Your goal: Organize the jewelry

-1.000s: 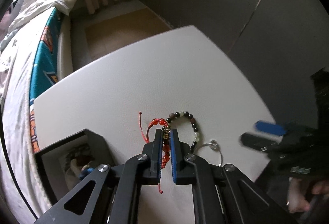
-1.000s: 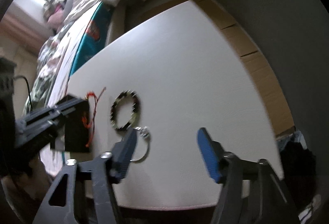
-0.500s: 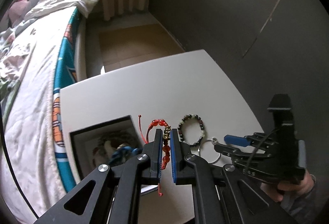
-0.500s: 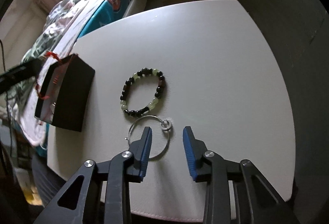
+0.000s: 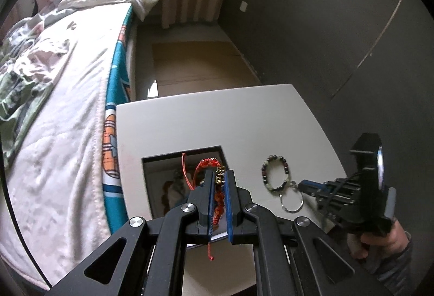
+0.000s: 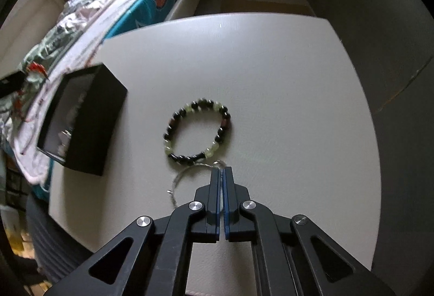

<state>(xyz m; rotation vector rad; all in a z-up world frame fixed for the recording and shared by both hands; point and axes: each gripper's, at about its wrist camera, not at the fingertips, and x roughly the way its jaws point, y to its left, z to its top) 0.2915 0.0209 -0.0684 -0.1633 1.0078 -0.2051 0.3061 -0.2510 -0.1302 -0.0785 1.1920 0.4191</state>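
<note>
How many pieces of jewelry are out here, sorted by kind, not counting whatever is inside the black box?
Beaded bracelet, lying on the table: 1
Red cord bracelet, held in the left gripper: 1
Thin silver hoop, pinched by the right gripper: 1
Total: 3

A black open-topped jewelry box (image 6: pixel 89 117) sits at the left edge of the white table (image 6: pixel 284 73). To its right lies a dark-and-pale beaded bracelet (image 6: pixel 198 130), with a thin silver wire hoop (image 6: pixel 187 174) touching its near side.

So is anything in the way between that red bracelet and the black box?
Nothing visible. The left tool holds the red bracelet right over the open black box. The box already contains some jewelry, but its opening is uncovered.
</note>
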